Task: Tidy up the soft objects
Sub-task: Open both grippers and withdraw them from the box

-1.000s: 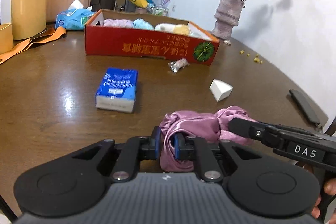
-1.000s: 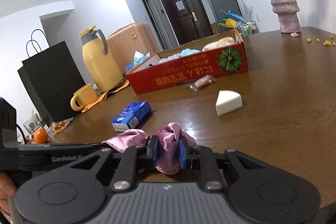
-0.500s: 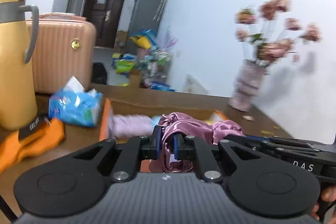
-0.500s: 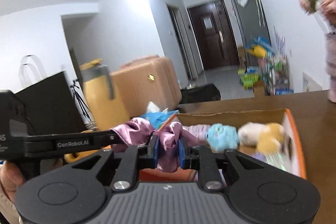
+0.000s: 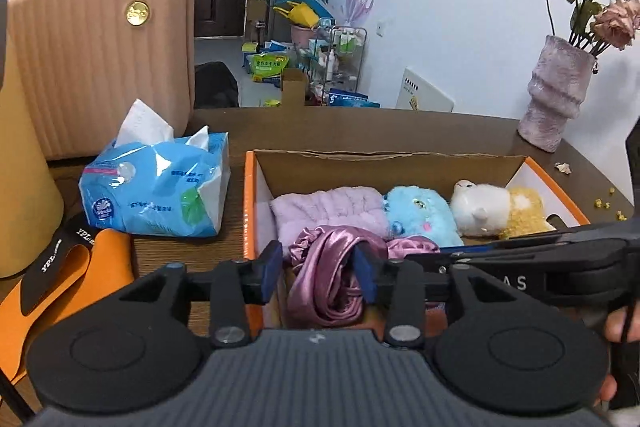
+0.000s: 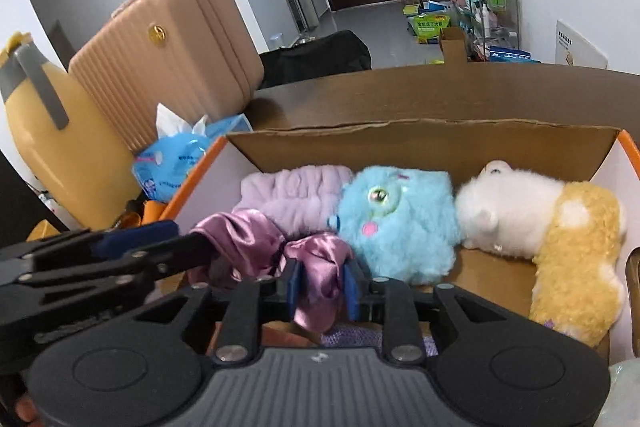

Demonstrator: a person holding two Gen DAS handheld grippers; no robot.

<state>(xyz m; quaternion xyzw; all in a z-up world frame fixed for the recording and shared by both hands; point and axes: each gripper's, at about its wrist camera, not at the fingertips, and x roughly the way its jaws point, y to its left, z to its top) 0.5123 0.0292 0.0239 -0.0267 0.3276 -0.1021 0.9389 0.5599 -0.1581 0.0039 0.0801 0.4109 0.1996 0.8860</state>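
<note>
The purple satin scrunchie (image 5: 332, 267) hangs over the near left corner of the cardboard box (image 5: 384, 163), by a lilac fleece cloth (image 5: 328, 207) and a blue plush toy (image 6: 400, 219). The left gripper (image 5: 320, 269) is opening, its pads clear of the satin; the right gripper (image 6: 322, 285), also opening, still touches it.
</note>
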